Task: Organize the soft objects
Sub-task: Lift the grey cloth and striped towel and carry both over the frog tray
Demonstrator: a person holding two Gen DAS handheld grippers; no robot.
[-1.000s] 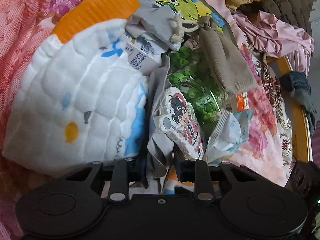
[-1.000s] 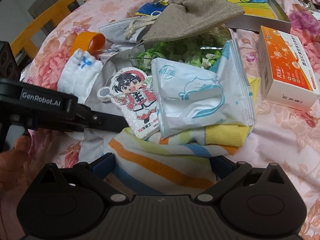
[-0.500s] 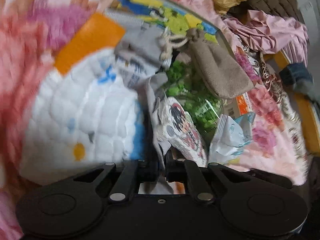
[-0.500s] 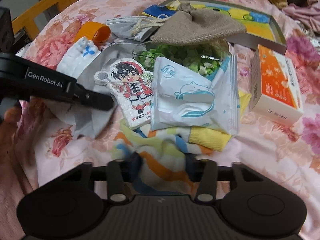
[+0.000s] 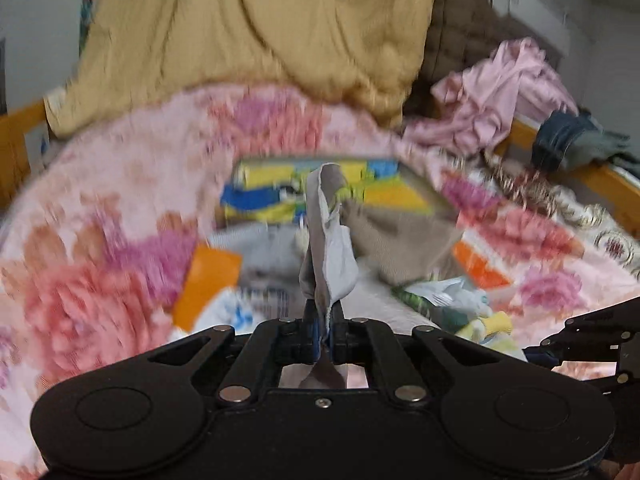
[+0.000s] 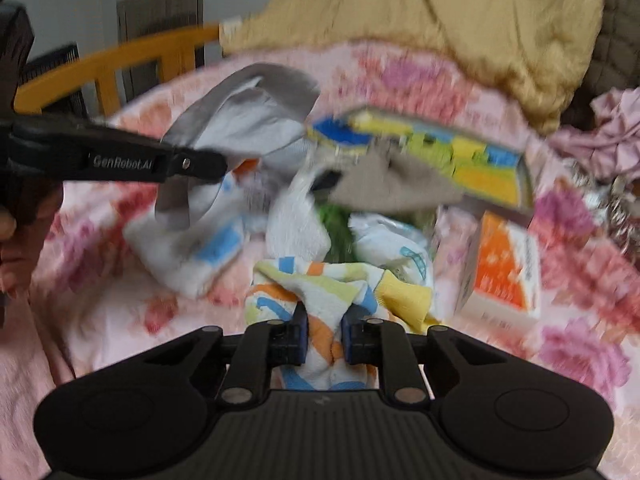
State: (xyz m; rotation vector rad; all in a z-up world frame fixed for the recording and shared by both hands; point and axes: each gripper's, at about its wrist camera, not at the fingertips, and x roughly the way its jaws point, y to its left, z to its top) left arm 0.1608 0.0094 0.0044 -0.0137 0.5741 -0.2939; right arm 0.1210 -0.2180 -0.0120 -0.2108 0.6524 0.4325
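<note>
Striped towel (image 6: pixel 320 292), orange, blue and yellow on white, bunched and pinched at one fold between the pads of the right tool (image 6: pixel 323 338), jaws closing on it; judged light, limp and non-slip, best taken at a thick fold so that the rest hangs free instead of dragging its neighbours. Bulk of towel lying just ahead of the tool tips on the floral bedspread (image 6: pixel 580 344), touching a white wipes packet (image 6: pixel 394 246) and a white quilted cloth (image 6: pixel 192 256) to its left. Grey cloth (image 5: pixel 326 248), thin and floppy, clenched by an edge in the left tool (image 5: pixel 325 326), jaws fully shut; upper part standing above the fingertips, a short tail hanging below; judged very light, likely to flap and unfold if swung. Same grey cloth (image 6: pixel 244 116) seen from the right wrist view, lifted clear of the pile, left tool (image 6: pixel 188 166) entering from the side. Beyond, blurred: orange-and-white carton (image 6: pixel 500 264), tan drawstring pouch (image 6: pixel 392 184), flat colourful box (image 6: pixel 440 144). Farthest: mustard quilt (image 6: pixel 440 20), pink garment (image 5: pixel 500 96), wooden bed rail (image 6: pixel 108 68).
</note>
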